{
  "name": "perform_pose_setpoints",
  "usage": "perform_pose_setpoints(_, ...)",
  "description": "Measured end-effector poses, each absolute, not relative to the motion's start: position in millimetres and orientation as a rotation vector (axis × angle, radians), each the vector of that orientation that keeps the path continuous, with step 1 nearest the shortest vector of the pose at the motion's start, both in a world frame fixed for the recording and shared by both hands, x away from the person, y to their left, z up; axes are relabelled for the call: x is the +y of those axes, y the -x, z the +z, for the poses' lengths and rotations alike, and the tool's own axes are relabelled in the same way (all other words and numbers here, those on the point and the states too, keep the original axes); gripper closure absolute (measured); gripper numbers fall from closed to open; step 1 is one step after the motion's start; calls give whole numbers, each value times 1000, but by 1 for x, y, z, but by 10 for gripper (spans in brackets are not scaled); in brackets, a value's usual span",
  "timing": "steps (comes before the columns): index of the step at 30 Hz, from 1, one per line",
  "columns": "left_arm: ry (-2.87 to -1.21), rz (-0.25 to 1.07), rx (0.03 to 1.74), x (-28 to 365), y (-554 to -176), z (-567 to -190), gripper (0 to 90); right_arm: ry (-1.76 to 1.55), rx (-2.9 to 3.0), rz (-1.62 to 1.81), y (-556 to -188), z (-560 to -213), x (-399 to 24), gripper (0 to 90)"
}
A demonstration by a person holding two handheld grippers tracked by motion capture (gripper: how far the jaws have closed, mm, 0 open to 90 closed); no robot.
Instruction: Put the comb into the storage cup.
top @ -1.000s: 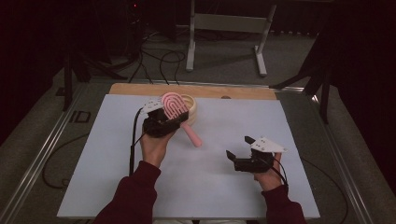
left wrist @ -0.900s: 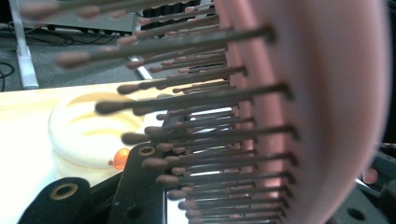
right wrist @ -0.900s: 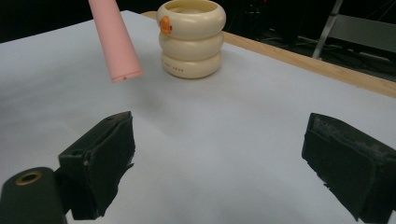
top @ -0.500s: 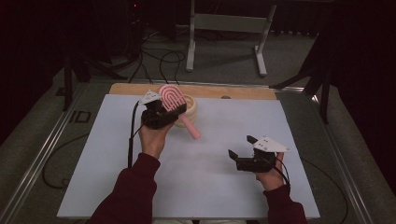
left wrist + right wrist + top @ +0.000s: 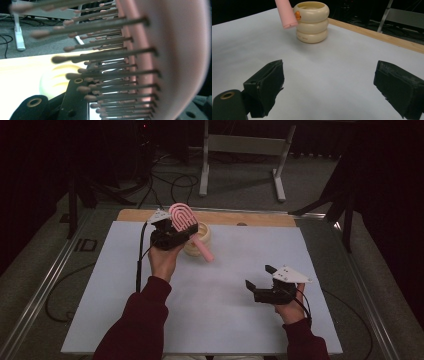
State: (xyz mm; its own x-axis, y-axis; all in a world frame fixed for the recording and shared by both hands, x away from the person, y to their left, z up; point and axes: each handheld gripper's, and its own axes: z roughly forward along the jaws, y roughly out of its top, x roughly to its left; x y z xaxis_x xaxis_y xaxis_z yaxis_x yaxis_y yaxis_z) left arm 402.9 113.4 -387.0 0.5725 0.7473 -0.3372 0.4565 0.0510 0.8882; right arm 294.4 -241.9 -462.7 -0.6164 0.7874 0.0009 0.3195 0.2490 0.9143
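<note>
The right gripper looks along its 2 black jaws, which stand wide apart over the white table sheet with nothing between them. Farther off stands a cream holder shaped like 3 stacked rings, upright and open at the top. A pink brush handle slants down in front of its left side, its end off the sheet. A wooden edge runs behind the holder.
</note>
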Motion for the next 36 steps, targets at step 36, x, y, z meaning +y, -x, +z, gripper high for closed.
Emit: perform_pose_setpoints(36, -1577, 363, 1051, 123, -414, -358, 629, -1004, 2062, 1342, -294, -462, -242, 93)
